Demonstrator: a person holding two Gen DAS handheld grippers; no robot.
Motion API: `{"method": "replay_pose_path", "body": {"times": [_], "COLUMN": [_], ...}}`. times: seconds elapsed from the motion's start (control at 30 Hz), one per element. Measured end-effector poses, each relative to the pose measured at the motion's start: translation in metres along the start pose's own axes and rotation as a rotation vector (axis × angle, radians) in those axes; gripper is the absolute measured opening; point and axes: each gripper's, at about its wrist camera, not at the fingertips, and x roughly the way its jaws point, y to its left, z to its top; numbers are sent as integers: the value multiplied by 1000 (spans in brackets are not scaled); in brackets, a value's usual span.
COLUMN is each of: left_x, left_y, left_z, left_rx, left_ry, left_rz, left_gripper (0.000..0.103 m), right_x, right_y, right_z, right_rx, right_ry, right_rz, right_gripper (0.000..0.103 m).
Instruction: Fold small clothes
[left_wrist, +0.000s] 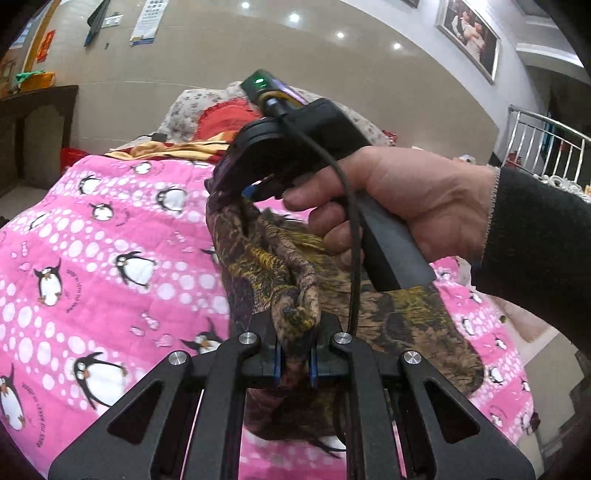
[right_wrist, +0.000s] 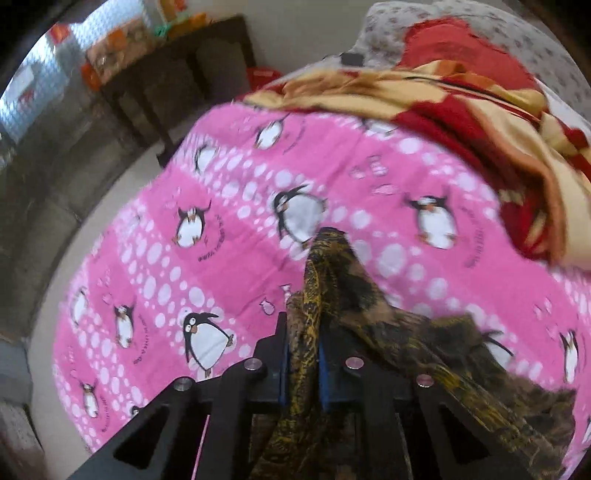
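A small brown-and-yellow patterned garment (left_wrist: 258, 266) hangs bunched over the pink penguin bedspread (left_wrist: 110, 240). My left gripper (left_wrist: 295, 363) is shut on one twisted end of it at the bottom of the left wrist view. Further off, a person's hand (left_wrist: 406, 199) holds my right gripper (left_wrist: 226, 192), whose jaws pinch the garment's other end. In the right wrist view, my right gripper (right_wrist: 302, 373) is shut on a fold of the garment (right_wrist: 343, 280), which trails off right over the bedspread (right_wrist: 221, 258).
A red-and-yellow blanket (right_wrist: 480, 122) is heaped at the far end of the bed, with a floral pillow (left_wrist: 192, 107) behind it. A dark wooden cabinet (left_wrist: 33, 122) stands left of the bed. A metal railing (left_wrist: 543, 136) is at the right.
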Motion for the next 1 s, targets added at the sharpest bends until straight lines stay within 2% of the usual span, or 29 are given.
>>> {"method": "replay_pose_path", "body": {"times": [0.17,0.47,0.77,1.0], "left_x": [1,23,49,74], "left_y": [-34,-115,-198,-223], "left_z": [0,-12,-34,-53], "left_rx": [26,113,193,192], "left_ry": [24,121,215,289], "left_rz": [-55,-201,-323,-340], "left_gripper": [9,9,9,9], "right_x": [-49,-120,-163,-174], "right_y": [-40,-130,-202,-240], "right_z": [-26,-106,-167,-200], "right_rx": [83,202,255,295], "right_ry": [-63,-100,-83,-78], "right_rz": [2,-72,-140,-161], "right_gripper": [10,10,10,10]}}
